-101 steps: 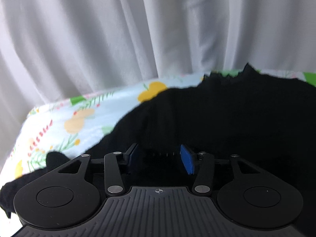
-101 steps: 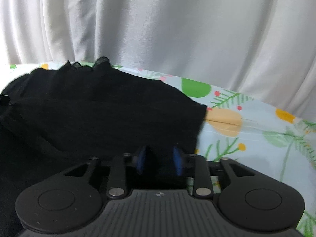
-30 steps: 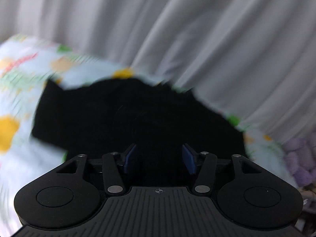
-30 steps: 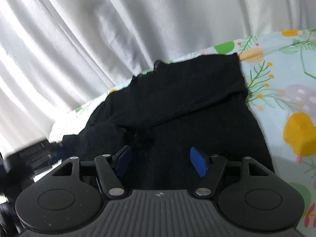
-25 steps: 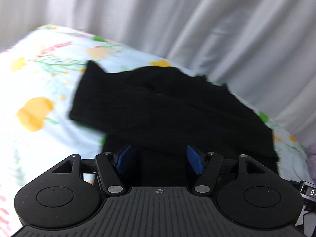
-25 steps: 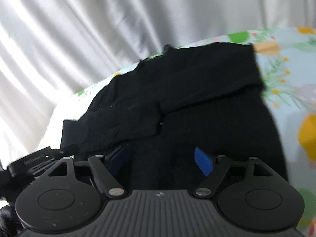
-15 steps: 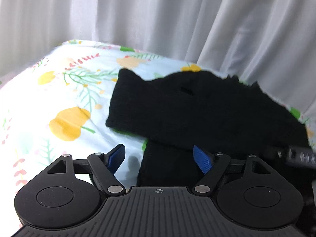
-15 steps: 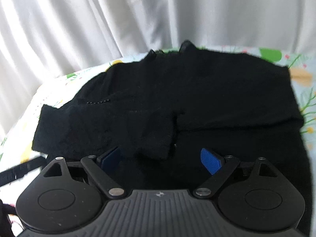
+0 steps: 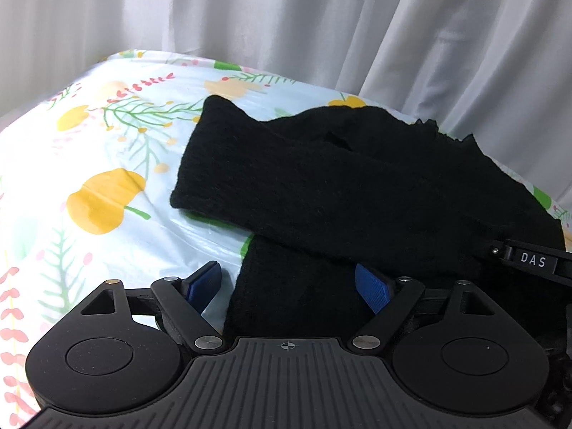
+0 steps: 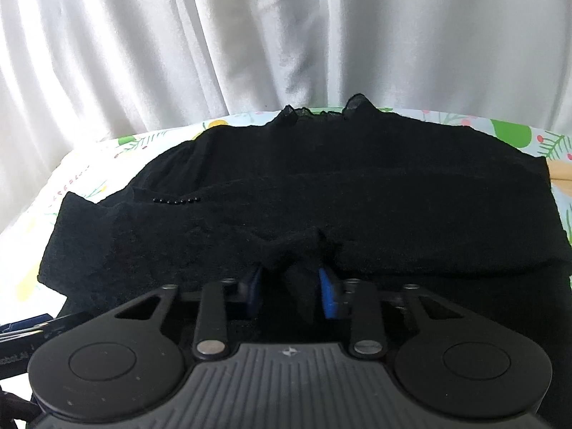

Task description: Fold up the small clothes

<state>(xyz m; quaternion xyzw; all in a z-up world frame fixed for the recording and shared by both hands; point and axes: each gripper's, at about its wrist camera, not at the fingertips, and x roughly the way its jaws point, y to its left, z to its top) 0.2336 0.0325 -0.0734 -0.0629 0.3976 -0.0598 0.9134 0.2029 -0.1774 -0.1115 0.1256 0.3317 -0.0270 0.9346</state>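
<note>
A black knit garment (image 9: 357, 196) lies on a floral sheet (image 9: 107, 164), one sleeve folded across its body. My left gripper (image 9: 287, 280) hovers low at its near left edge. Its jaws are opening wide: the left pad (image 9: 205, 280) is over bare sheet, the right pad (image 9: 371, 289) over the fabric, and neither presses. In the right wrist view the garment (image 10: 321, 186) fills the middle. My right gripper (image 10: 290, 284) is at the sleeve ends, its jaws closing on a puckered ridge of black fabric pinched between the blue pads.
White curtains (image 9: 286, 18) hang close behind the sheet's far edge. Part of the right gripper's finger (image 9: 532, 261) shows at the right of the left wrist view. The left tool (image 10: 21, 325) shows at the lower left of the right wrist view.
The left gripper swung and sank toward the garment's left edge while its jaws widened. The right gripper swept over the garment's middle, opened wide, then narrowed onto a fold of fabric.
</note>
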